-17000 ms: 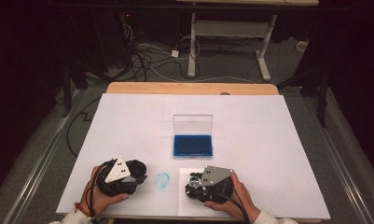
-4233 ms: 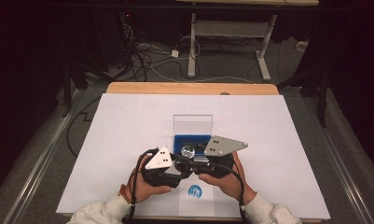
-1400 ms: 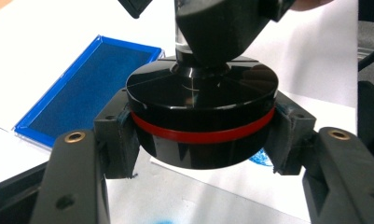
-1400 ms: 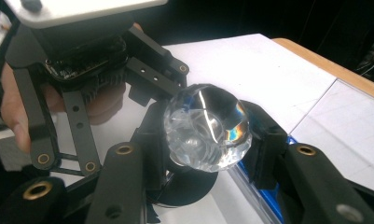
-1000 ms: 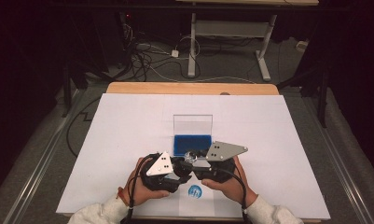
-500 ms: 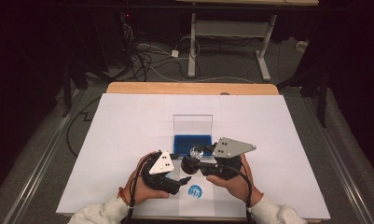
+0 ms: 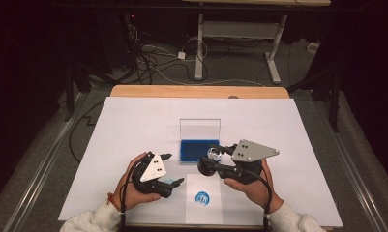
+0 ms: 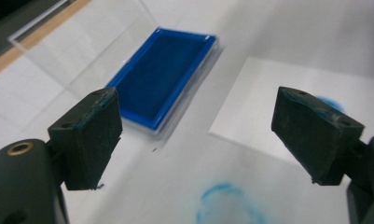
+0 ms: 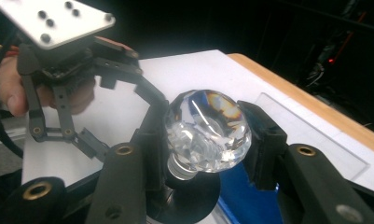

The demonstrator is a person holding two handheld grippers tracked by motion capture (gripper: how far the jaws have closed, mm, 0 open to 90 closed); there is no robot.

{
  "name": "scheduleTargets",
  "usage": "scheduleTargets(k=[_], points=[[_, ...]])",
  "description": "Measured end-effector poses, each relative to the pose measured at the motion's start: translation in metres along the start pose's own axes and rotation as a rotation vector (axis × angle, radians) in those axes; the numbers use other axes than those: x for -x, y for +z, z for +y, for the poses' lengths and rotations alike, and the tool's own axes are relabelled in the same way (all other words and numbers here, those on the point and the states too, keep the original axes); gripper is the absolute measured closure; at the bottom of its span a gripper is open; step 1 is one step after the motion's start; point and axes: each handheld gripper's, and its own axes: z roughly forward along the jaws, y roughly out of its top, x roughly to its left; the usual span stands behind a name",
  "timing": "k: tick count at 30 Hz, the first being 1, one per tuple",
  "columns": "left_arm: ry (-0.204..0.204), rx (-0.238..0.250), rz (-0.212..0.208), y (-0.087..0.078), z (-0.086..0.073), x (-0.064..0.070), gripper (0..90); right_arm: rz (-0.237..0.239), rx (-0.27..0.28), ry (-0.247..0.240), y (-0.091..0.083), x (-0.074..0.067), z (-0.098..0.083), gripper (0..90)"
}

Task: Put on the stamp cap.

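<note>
My right gripper (image 7: 212,159) is shut on a stamp with a clear faceted crystal knob (image 9: 208,133) and a round black base (image 9: 189,198). It holds the stamp on its side, just off the table at the front right corner of the open blue ink pad (image 7: 199,150). My left gripper (image 7: 173,169) stands open with nothing between its fingers (image 8: 86,135), left of a white card (image 7: 203,198) that bears a round blue print. In the left gripper view the ink pad (image 8: 166,79) lies ahead between the jaws. The left gripper (image 9: 82,79) shows beyond the knob in the right gripper view.
The pad's clear lid (image 7: 200,128) stands upright behind it. A faint blue ring (image 8: 226,210) marks the white table sheet (image 7: 133,121) under my left gripper. The table's wooden far edge (image 7: 196,92) lies beyond, with cables and desk legs on the floor behind it.
The two grippers, close together above the card a second ago, have drawn apart. The right one moved right with the stamp, the left one moved left.
</note>
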Motion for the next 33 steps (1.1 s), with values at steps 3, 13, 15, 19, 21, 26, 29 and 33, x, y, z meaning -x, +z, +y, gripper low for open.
scheduleTargets(k=[3,13,15,19,21,26,29,33], points=[[-0.007,-0.004,0.021,-0.006,-0.005,-0.004,16.2,-0.008,-0.005,0.001,-0.003,0.003,-0.001,57.6],[-0.043,-0.001,0.081,-0.028,-0.028,-0.013,16.2,-0.038,-0.015,-0.005,-0.014,0.009,-0.003,57.6],[-0.048,-0.005,0.095,-0.031,-0.031,-0.013,16.2,-0.045,-0.019,-0.011,-0.016,0.010,-0.004,57.6],[-0.051,-0.015,0.105,-0.035,-0.039,-0.015,16.2,-0.055,-0.027,-0.008,-0.019,0.011,-0.005,57.6],[-0.053,-0.016,0.116,-0.037,-0.042,-0.015,16.2,-0.061,-0.029,-0.012,-0.020,0.012,-0.006,57.6],[-0.075,-0.030,0.128,-0.043,-0.051,-0.016,16.2,-0.068,-0.037,-0.006,-0.024,0.015,-0.008,57.6],[-0.088,-0.036,0.130,-0.046,-0.056,-0.015,16.2,-0.081,-0.042,0.002,-0.027,0.017,-0.010,57.6],[-0.101,-0.041,0.141,-0.052,-0.061,-0.014,16.2,-0.094,-0.040,0.005,-0.032,0.021,-0.011,57.6]])
